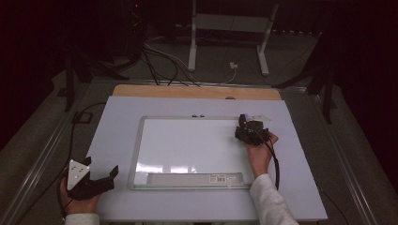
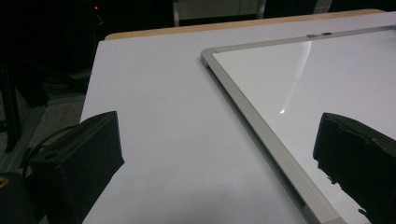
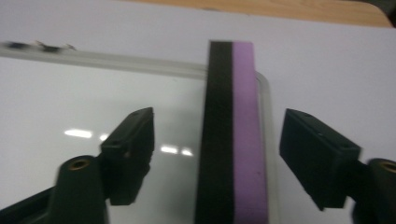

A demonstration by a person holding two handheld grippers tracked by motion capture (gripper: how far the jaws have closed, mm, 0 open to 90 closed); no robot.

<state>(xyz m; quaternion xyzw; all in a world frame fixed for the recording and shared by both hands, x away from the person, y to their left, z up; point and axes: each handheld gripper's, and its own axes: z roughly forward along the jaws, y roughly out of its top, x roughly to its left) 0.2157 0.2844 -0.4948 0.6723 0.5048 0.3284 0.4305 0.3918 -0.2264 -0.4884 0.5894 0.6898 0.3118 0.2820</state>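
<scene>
The eraser (image 3: 232, 135), black felt on one side and purple on the other, stands on edge at the lower centre of my right gripper view, on the board (image 1: 187, 140) by its right frame; my right gripper (image 3: 217, 154) has its jaws spread to either side of it with a gap on both sides, pads off it, so I judge it set down and the wiping done, since the board looks clean. In the high view that spot is right of centre; my left gripper (image 1: 101, 173) rests wide and empty at lower left on the table (image 1: 112, 122); no containers here; what is left, I think, is pulling my right hand away.
</scene>
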